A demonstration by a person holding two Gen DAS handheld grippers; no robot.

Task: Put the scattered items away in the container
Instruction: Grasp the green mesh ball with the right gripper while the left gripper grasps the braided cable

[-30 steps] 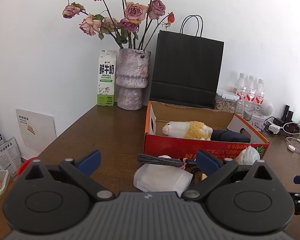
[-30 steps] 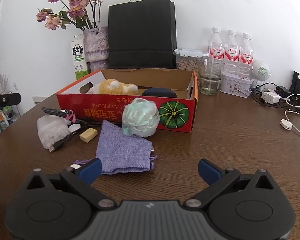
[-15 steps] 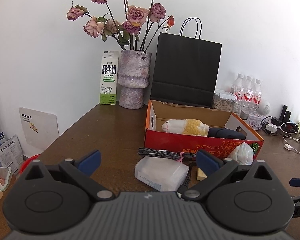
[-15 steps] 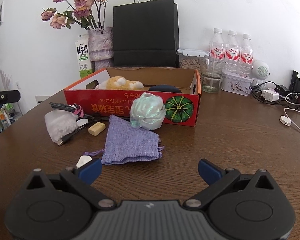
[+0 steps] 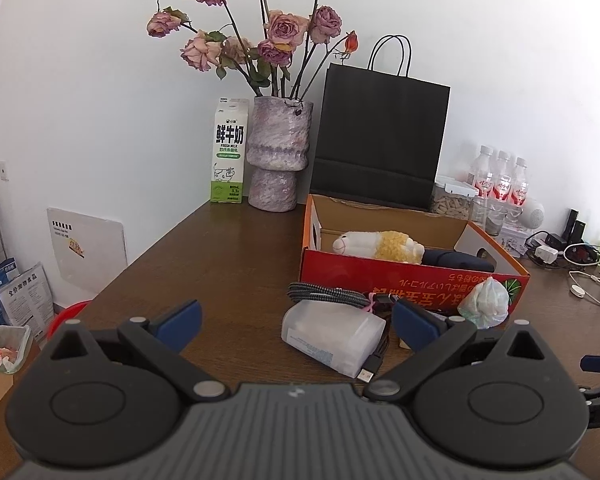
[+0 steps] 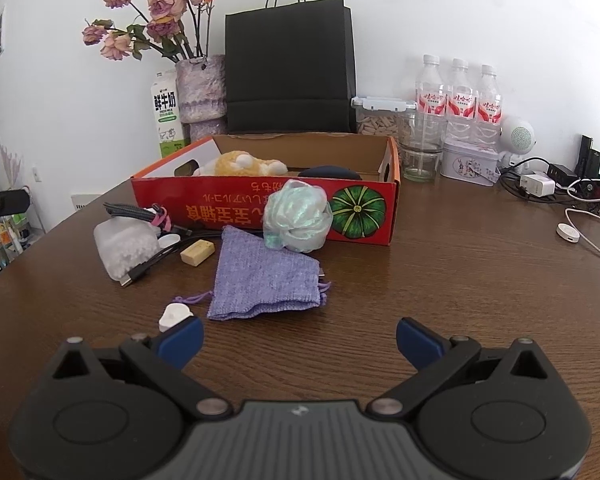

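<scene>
The left gripper (image 5: 296, 320) is sitting low in the left wrist view with its blue-tipped fingers (image 5: 178, 320) spread wide apart and nothing between them. The right gripper (image 6: 298, 338) is doing the same at the bottom of the right wrist view — wide open and holding nothing.

The red cardboard box with a green pumpkin picture (image 6: 268, 208) is sitting in the middle of the right wrist view on the brown wooden table (image 6: 460, 280). Inside it a white and yellow plush sheep (image 5: 378, 244) is lying on its side, with a dark navy soft thing (image 5: 456, 260) just beside it.

The scattered things are lying in front of the box. A shiny pale green scrunched plastic bag (image 6: 298, 220) is leaning against the box's red front wall. A flat purple woven drawstring pouch (image 6: 266, 276) is lying just below it, touching it. To the left, a small tan block (image 6: 197, 252) is sitting near a bundled grey braided cable with a pink tie (image 6: 140, 212). A cloudy white plastic box (image 5: 332, 336) is lying next to the cable, under part of it. A small white cap (image 6: 175, 317) is sitting close to the right gripper's left finger.

At the back — in the upper part of both views — a tall black paper bag (image 5: 382, 136), a purple vase of dried roses (image 5: 278, 156) and a white milk carton (image 5: 229, 156) are standing by the wall.
</scene>
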